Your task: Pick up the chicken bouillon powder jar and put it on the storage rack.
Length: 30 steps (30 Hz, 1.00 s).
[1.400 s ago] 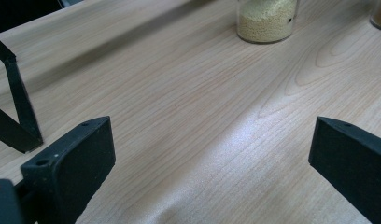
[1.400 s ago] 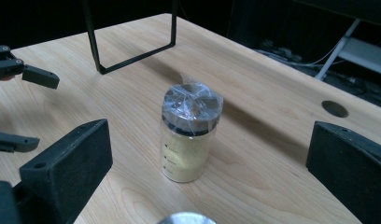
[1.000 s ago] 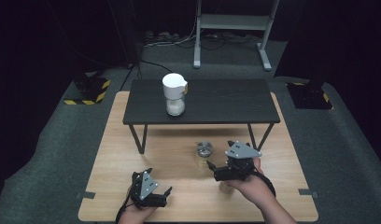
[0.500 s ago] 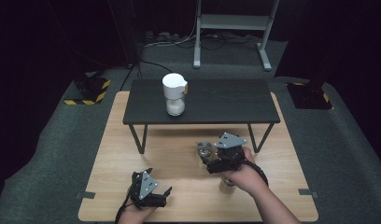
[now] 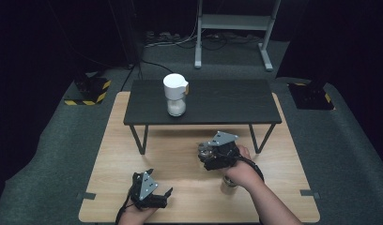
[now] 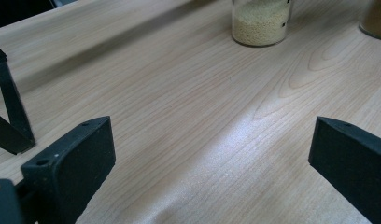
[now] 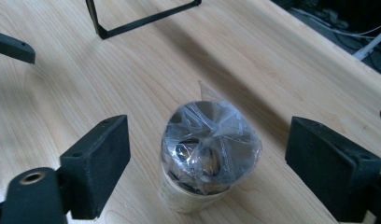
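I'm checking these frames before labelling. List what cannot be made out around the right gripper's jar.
- Wrapped jar: crinkled plastic film blurs its contents in the right gripper view; in the high view the right gripper covers most of it.
- Second jar: the right hand hides its top in the high view.
- Grain jar: its top is cut off by the upper edge of the left gripper view.

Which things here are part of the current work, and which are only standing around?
In use:
- right gripper, open, jaws on either side of the jar
- film-covered jar between them

Standing around:
- left gripper, open, low on the wooden table
- grain jar
- white jug on the black bench
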Available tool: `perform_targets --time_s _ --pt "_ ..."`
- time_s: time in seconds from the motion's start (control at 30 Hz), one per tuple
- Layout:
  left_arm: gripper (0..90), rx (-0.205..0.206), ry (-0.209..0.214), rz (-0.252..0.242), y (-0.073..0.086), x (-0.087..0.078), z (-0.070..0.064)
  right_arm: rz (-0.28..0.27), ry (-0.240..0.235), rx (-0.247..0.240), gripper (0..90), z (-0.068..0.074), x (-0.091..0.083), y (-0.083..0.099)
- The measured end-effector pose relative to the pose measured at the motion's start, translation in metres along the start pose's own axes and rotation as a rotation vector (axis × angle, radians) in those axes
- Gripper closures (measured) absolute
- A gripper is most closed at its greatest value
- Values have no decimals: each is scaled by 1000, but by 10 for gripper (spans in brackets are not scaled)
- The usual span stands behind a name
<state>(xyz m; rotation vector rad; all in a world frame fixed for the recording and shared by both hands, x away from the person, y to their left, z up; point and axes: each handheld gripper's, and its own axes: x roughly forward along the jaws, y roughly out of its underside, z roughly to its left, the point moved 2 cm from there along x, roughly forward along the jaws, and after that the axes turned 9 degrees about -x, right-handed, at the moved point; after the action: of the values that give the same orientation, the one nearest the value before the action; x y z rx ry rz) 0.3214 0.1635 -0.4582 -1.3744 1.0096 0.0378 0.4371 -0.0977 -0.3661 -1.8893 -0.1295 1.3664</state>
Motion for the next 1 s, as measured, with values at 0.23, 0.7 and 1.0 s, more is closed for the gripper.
perform_targets --time_s 0.23,0.7,1.0 --pt "8 -5 2 -2 0 0 0 26 -22 2 194 -3 8 0" --pt "8 -4 4 -6 0 0 0 49 -58 2 285 -7 14 -2" --pt "8 -5 6 -5 0 0 0 71 -74 8 292 -9 17 -2"
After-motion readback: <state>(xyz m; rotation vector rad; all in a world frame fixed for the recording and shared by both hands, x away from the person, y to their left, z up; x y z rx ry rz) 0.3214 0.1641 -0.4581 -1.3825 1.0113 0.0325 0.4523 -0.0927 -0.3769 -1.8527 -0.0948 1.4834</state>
